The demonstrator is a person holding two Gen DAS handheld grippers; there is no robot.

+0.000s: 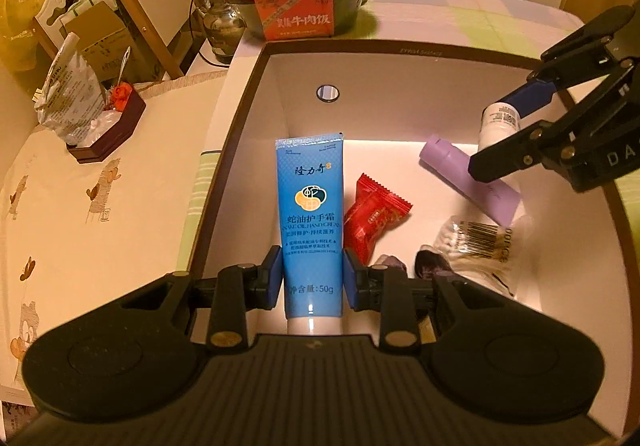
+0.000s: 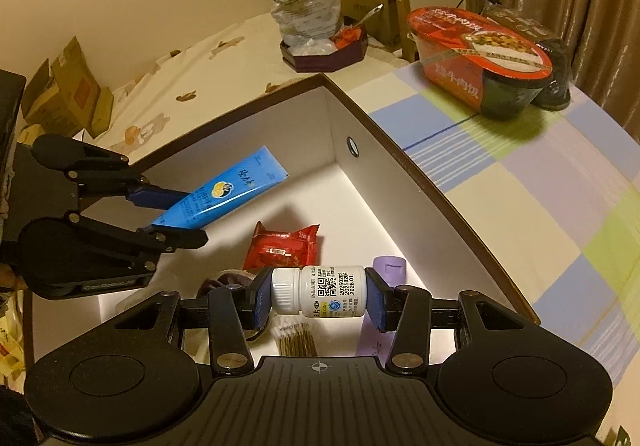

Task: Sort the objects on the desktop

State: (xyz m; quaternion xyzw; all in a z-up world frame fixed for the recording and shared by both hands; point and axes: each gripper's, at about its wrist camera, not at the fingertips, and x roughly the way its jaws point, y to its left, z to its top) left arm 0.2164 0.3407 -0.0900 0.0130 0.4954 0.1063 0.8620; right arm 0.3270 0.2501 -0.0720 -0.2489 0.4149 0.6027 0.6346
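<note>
An open box with a brown rim [image 1: 256,85] [image 2: 400,149] and a white inside holds the sorted items. My left gripper [image 1: 312,278] [image 2: 194,217] is shut on a blue hand cream tube [image 1: 310,205] [image 2: 224,193], held over the box's left part. My right gripper [image 2: 320,296] [image 1: 490,133] is shut on a small white pill bottle [image 2: 332,296] [image 1: 500,121], held sideways above the box floor. On that floor lie a red snack packet [image 1: 374,217] [image 2: 282,248], a purple tube [image 1: 468,181] [image 2: 390,266] and a clear pack of cotton swabs [image 1: 476,242] [image 2: 296,340].
An instant rice bowl [image 1: 298,1] [image 2: 480,57] stands on the checked cloth behind the box. A dark tray with a foil bag [image 1: 108,125] [image 2: 320,49] sits on the cream cloth to the left. A glass kettle [image 1: 222,21], chairs and cardboard boxes [image 2: 60,93] lie beyond.
</note>
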